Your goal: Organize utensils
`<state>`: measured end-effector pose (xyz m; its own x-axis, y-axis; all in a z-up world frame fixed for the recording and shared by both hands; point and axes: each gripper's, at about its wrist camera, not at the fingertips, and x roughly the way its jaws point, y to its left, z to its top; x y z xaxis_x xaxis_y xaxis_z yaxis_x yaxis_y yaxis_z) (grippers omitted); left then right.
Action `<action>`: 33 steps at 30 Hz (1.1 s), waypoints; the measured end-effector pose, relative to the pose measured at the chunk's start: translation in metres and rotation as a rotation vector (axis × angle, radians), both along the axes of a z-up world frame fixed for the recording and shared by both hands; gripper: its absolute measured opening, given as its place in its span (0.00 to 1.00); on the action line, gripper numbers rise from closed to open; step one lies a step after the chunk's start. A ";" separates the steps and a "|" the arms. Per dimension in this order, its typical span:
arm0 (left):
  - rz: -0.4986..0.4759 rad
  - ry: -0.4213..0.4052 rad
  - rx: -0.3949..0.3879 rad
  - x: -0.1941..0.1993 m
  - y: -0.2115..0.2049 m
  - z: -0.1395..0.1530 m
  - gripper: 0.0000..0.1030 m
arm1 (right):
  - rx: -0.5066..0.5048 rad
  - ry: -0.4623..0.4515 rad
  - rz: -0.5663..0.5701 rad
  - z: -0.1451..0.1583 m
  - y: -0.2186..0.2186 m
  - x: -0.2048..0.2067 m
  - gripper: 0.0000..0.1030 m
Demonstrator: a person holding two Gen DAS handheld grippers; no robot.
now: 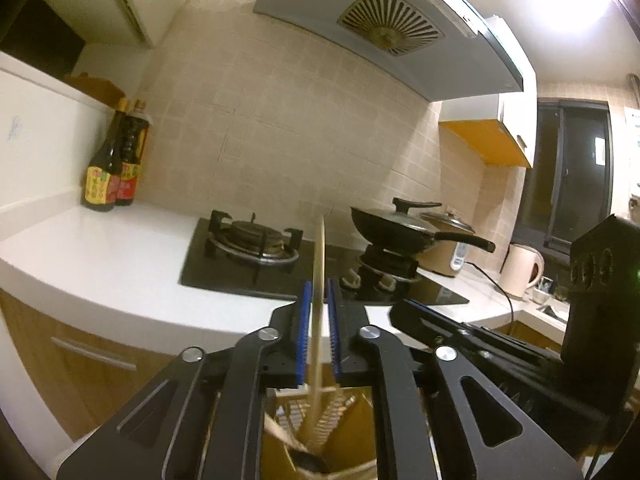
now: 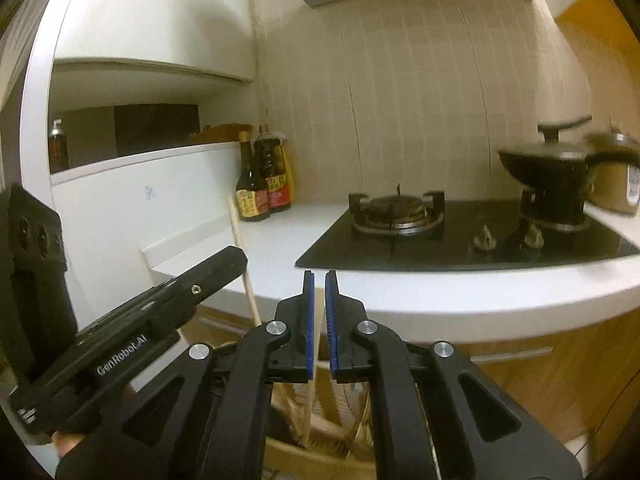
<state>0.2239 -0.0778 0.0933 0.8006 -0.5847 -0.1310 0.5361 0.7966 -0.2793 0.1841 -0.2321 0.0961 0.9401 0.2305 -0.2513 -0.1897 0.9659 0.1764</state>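
Below our two grippers sits a wooden utensil holder (image 1: 320,432), near the edge of the white counter (image 1: 120,248). We hold one chopstick (image 1: 319,280) upright between the narrow jaws of the left gripper (image 1: 318,332), likely so it can drop straight into the holder. Our right gripper (image 2: 319,324) has narrow jaws around a second chopstick (image 2: 314,360); whether they pinch it we cannot tell.
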 end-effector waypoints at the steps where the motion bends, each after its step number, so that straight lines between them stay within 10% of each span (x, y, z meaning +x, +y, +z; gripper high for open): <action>1: -0.002 0.007 -0.004 -0.003 0.004 0.000 0.23 | 0.012 0.009 0.003 0.000 -0.003 -0.003 0.04; 5: -0.008 0.011 -0.012 -0.021 0.018 0.003 0.48 | 0.042 0.047 0.023 -0.003 -0.012 -0.023 0.12; 9: -0.030 0.030 -0.021 -0.045 0.034 0.005 0.67 | 0.055 0.058 0.013 -0.008 -0.017 -0.051 0.65; 19: 0.018 0.012 0.029 -0.117 0.059 -0.004 0.80 | 0.030 0.065 -0.068 -0.030 -0.010 -0.124 0.65; 33: 0.380 -0.027 0.162 -0.159 0.052 -0.078 0.84 | -0.124 -0.064 -0.344 -0.081 0.015 -0.164 0.87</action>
